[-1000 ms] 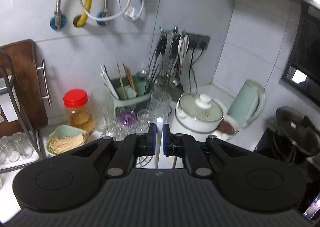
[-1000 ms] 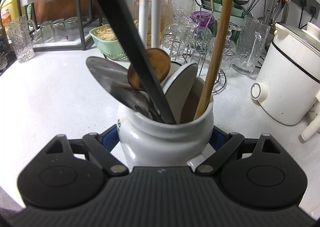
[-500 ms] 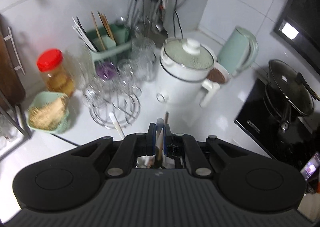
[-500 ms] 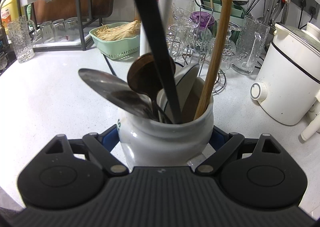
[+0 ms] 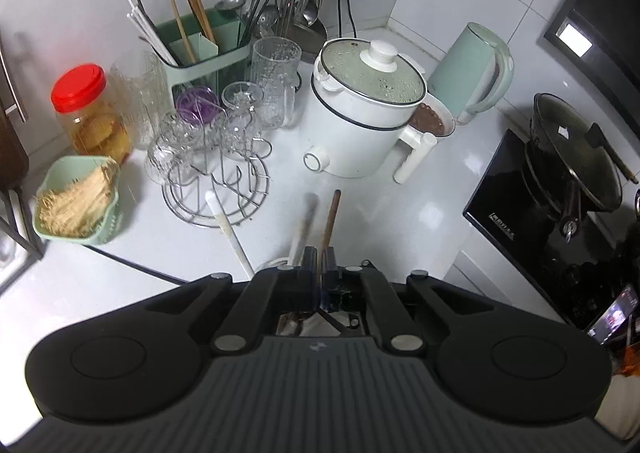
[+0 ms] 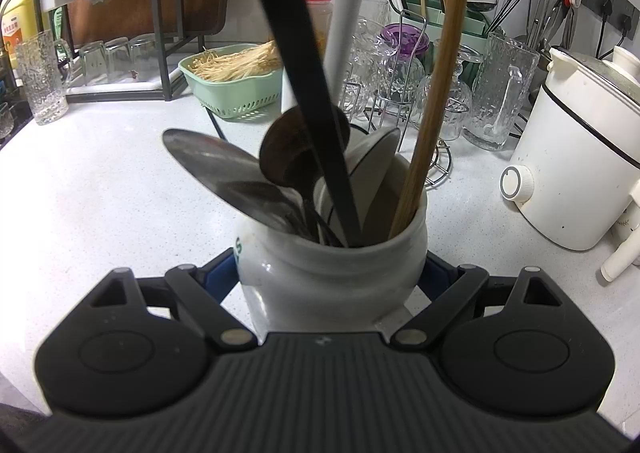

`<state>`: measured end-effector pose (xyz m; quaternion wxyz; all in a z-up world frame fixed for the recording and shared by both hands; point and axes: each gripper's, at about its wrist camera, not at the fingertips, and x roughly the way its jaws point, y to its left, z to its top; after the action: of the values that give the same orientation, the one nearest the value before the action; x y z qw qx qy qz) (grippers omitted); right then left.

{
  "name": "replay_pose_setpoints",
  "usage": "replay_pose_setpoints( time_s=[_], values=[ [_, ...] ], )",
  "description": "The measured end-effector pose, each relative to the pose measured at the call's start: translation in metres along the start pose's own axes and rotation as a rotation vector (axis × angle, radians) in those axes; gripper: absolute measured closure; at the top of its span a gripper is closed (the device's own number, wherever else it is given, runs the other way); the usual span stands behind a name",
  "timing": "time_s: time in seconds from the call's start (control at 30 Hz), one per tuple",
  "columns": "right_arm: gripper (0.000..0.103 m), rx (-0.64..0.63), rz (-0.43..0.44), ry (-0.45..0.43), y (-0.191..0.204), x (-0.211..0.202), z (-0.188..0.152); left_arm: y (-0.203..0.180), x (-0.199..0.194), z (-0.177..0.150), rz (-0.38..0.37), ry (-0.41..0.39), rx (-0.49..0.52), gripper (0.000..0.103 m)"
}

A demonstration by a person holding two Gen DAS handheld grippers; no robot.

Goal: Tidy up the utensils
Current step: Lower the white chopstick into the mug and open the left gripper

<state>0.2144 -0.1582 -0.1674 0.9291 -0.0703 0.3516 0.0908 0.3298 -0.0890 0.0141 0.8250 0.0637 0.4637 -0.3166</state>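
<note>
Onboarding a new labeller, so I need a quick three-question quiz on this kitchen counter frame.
1. True or false: the right claw grips the white jar.
2. The glass jar beside the green basket has a lid that is: A red, B blue, C black.
3. Fill in: beside the white cooker stands a pale green ___.
Key: 1 true; 2 A; 3 kettle.
</note>
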Motion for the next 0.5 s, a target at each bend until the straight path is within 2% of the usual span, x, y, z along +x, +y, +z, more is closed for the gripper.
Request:
replay_pose_setpoints(
  time_s=[0.1, 0.3, 0.37, 0.43, 0.5],
  values=[
    [0.01, -0.001, 0.0, 0.0, 0.0, 0.0, 0.0, 0.004, -0.003, 0.0, -0.018, -0.014, -0.011, 0.1],
    [0.01, -0.003, 0.0, 0.002, 0.0, 0.0, 0.0, 0.005, -0.019, -0.001, 0.005, -0.072, -0.021, 0.098],
    [0.01, -0.004, 0.0, 0.002, 0.0, 0.0, 0.0, 0.006, -0.024, -0.002, 0.02, -0.096, -0.029, 0.086],
    [0.01, -0.003, 0.0, 0.003, 0.0, 0.0, 0.0, 0.008, -0.03, -0.005, 0.022, -0.124, -0.03, 0.08],
    [0.01, 0.0, 0.001, 0.003, 0.0, 0.001, -0.001, 0.009, -0.036, -0.008, 0.041, -0.153, -0.027, 0.078]
  ],
)
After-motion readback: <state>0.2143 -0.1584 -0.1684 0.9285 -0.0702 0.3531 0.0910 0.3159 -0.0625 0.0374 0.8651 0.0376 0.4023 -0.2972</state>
